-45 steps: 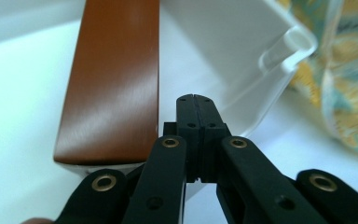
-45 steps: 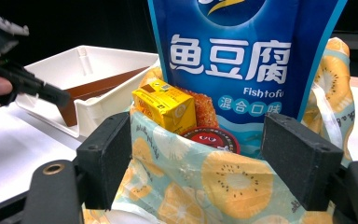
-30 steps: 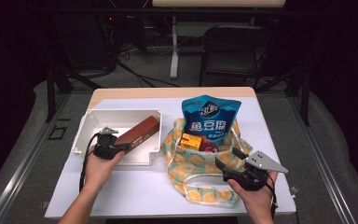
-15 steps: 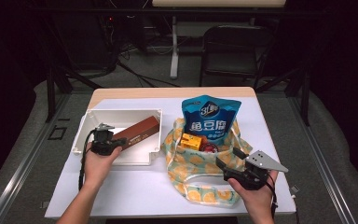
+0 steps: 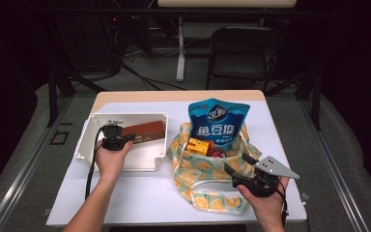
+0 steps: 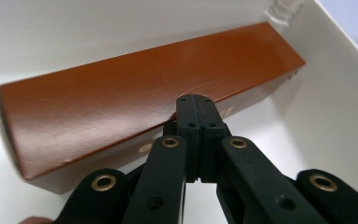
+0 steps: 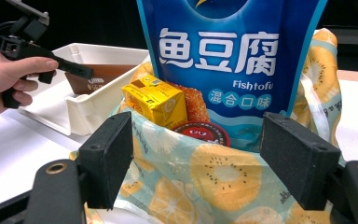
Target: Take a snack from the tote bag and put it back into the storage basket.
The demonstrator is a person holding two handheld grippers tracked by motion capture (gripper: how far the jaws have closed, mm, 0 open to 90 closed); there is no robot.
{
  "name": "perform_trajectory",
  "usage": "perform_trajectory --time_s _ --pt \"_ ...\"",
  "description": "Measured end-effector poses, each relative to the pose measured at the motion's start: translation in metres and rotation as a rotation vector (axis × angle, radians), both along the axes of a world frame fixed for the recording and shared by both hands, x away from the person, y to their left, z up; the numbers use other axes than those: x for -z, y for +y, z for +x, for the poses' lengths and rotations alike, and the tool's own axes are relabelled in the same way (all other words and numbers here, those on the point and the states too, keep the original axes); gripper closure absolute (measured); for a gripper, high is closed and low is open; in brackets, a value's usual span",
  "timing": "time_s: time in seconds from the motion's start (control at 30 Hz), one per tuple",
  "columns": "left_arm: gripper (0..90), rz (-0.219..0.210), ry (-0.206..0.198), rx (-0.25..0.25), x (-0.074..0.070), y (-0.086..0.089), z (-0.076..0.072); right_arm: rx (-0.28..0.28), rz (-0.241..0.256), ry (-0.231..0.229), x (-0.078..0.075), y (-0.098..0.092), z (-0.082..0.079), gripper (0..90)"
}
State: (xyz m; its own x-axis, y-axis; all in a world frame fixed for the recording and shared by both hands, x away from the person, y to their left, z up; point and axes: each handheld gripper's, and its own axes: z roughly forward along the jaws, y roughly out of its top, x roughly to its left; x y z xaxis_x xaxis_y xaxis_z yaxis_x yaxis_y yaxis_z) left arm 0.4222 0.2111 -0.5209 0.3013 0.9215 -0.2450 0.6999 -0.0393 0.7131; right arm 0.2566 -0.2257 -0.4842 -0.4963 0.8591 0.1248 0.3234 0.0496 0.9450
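A long brown box point(image 5: 142, 131) lies inside the white bin point(image 5: 125, 116) at the table's left. My left gripper point(image 5: 127, 139) reaches over the bin's near wall. Its jaws are shut together, with their tips point(image 6: 196, 100) against the side of the brown box point(image 6: 121, 107) and nothing between them. My right gripper point(image 5: 233, 173) stands open in front of a fruit-print cloth bag point(image 5: 198, 179). Through its wide jaws point(image 7: 209, 158) I see a blue fish tofu pouch point(image 7: 230, 56), a yellow carton point(image 7: 156, 100) and a red-lidded tin point(image 7: 200, 133) in the cloth bag point(image 7: 223, 175).
The blue pouch point(image 5: 217, 125) stands upright out of the bag's mouth. The right gripper view also has the left gripper point(image 7: 86, 72) over the bin point(image 7: 93, 109). White table surface lies bare along the front, and a dark chair point(image 5: 241, 53) stands beyond the far edge.
The left hand has moved forward over the bin's near wall, and the brown box now lies flatter in the bin. The right gripper has stayed put.
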Motion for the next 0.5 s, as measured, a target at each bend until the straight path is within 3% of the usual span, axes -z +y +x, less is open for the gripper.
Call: perform_trajectory --time_s 0.13,0.3,0.5 --pt "90.0 -0.016 0.004 -0.018 0.004 -0.001 0.005 0.003 0.000 0.000 0.000 -0.001 0.001 25.7" --pt "89.7 -0.039 -0.005 -0.079 0.009 0.004 0.011 0.005 0.001 0.001 0.001 -0.002 0.001 25.7" --pt "88.3 -0.053 -0.018 -0.061 0.008 0.004 0.012 0.005 0.000 0.003 0.001 -0.001 0.002 25.9"
